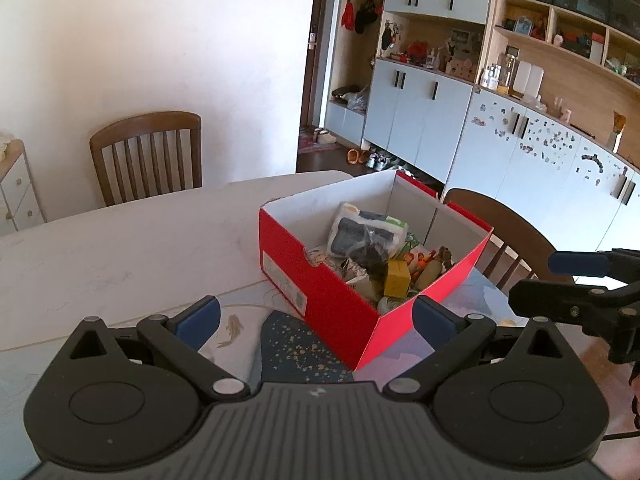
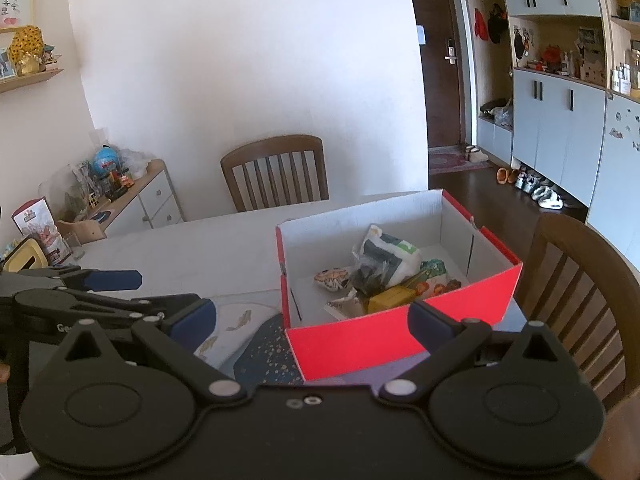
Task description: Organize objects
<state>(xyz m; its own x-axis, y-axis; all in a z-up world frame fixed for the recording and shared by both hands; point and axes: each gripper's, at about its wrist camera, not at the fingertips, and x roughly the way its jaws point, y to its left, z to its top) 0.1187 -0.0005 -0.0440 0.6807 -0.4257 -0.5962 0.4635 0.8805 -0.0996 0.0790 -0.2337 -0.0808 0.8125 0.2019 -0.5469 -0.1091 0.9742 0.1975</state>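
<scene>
The left gripper (image 1: 316, 320) hangs above the near edge of the table with its blue-padded fingers (image 1: 198, 318) spread wide and nothing between them; beneath the gap lies a dark blue mat flecked with gold (image 1: 296, 350) and a pale cloth printed with fish (image 1: 234, 326). The right gripper (image 2: 312, 322) is just beside it, likewise spread apart and empty, and each shows at the edge of the other's view. Just ahead of both stands an open red shoebox (image 1: 340, 304) with white inner walls, resting partly on the mat. Inside it sit a white and green packet (image 2: 390, 256), a crumpled dark wrapper (image 2: 370, 274), a small yellow box (image 1: 397, 279) and a few colourful snack packets. The white table (image 1: 132, 240) stretches beyond, with a wooden chair (image 1: 148, 156) at its far side and another (image 2: 580, 292) close by the shoebox. Grey-blue cabinets (image 1: 416, 116) line the wall behind.
</scene>
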